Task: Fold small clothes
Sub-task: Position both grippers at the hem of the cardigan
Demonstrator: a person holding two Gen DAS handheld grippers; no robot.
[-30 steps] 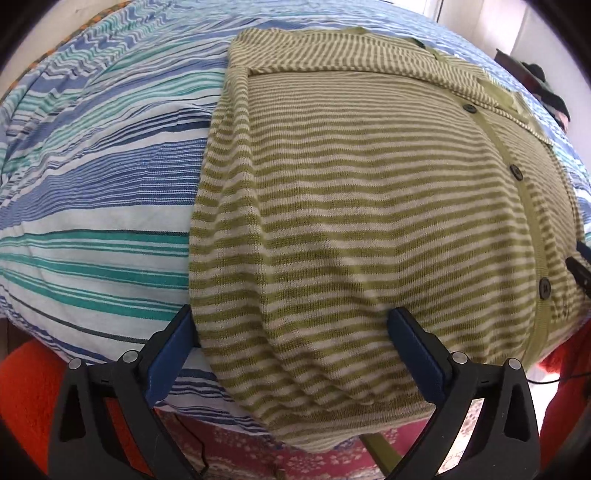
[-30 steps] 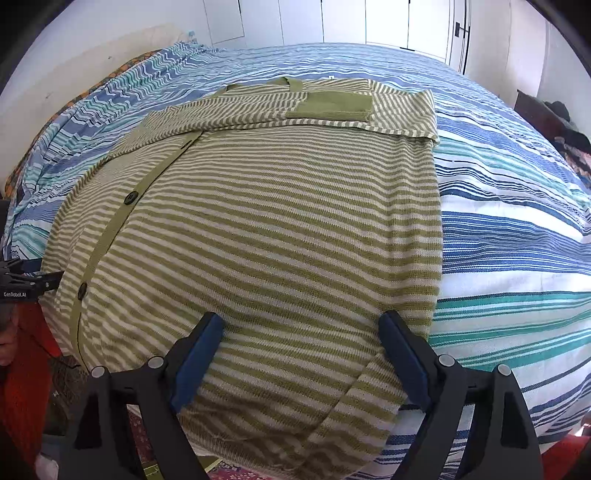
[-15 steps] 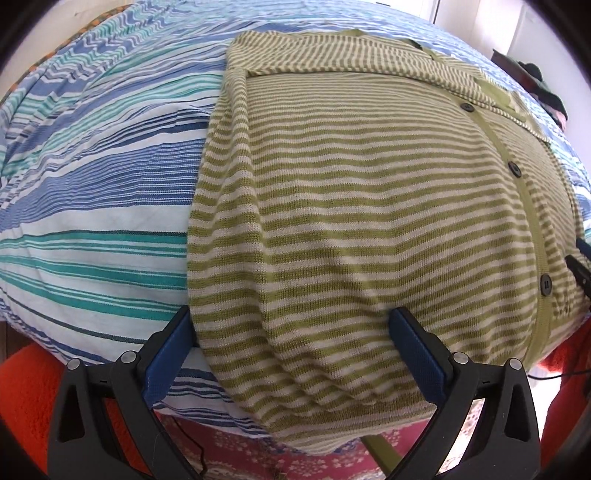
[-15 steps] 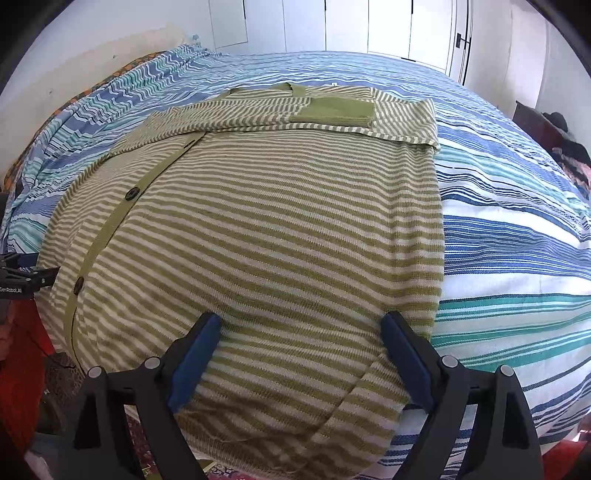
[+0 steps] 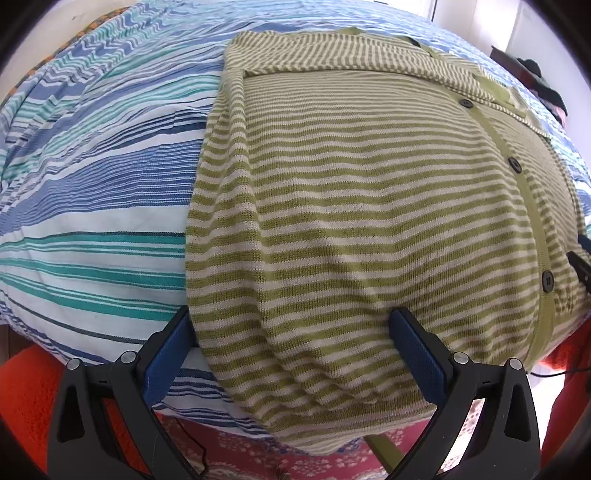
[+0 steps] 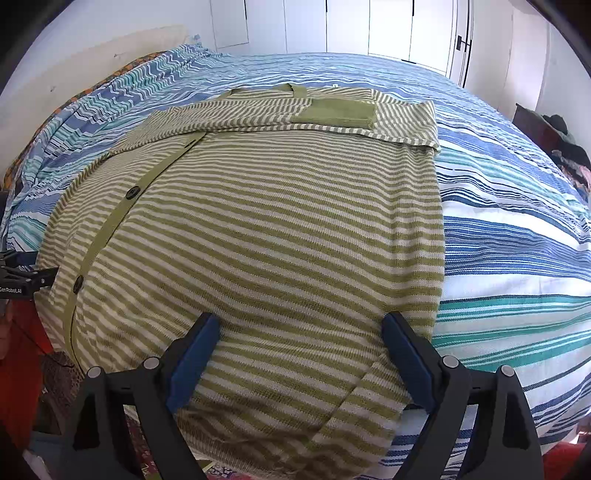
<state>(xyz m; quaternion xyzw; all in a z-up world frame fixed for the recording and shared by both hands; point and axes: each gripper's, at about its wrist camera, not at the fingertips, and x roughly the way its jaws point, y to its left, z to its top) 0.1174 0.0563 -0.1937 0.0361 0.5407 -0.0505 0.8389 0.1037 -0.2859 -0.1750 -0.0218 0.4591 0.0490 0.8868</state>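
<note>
- Left gripper [image 5: 291,325]: jaws spread wide, blue pads either side of the cardigan's near left hem, nothing pinched; left pad sits over the bedspread, right pad over the knit.
- Right gripper [image 6: 299,332]: jaws spread wide over the cardigan's near right hem, fabric lying between the pads but not squeezed.
- Cardigan [image 5: 369,206]: green and cream stripes, lying flat on the bed, front up, near hem drooping over the bed's near edge.
- Button band [image 5: 532,206] runs near to far with dark buttons [image 5: 514,164] closed.
- Sleeves folded across the far chest; a plain green cuff [image 6: 332,112] lies on top at the far end in the right wrist view.
- Bedspread [image 5: 92,192]: white with blue and teal stripes, covers the whole bed, a few soft wrinkles, cardigan sits near its near edge, roughly centred between the two grippers.
- Below the near edge of the bed: red patterned rug [image 5: 258,454], plus orange-red fabric [image 5: 26,398] at the near left corner, cannot tell what it is.
- Far left: an orange patterned cloth [image 6: 55,114] peeks out beyond the bedspread against a white wall [image 6: 74,48].
- Far end of room: white cupboard doors [image 6: 369,26], a dark handle on one to the right.
- Far right: dark clothes pile [image 6: 561,140] beside the bed, blurred.
</note>
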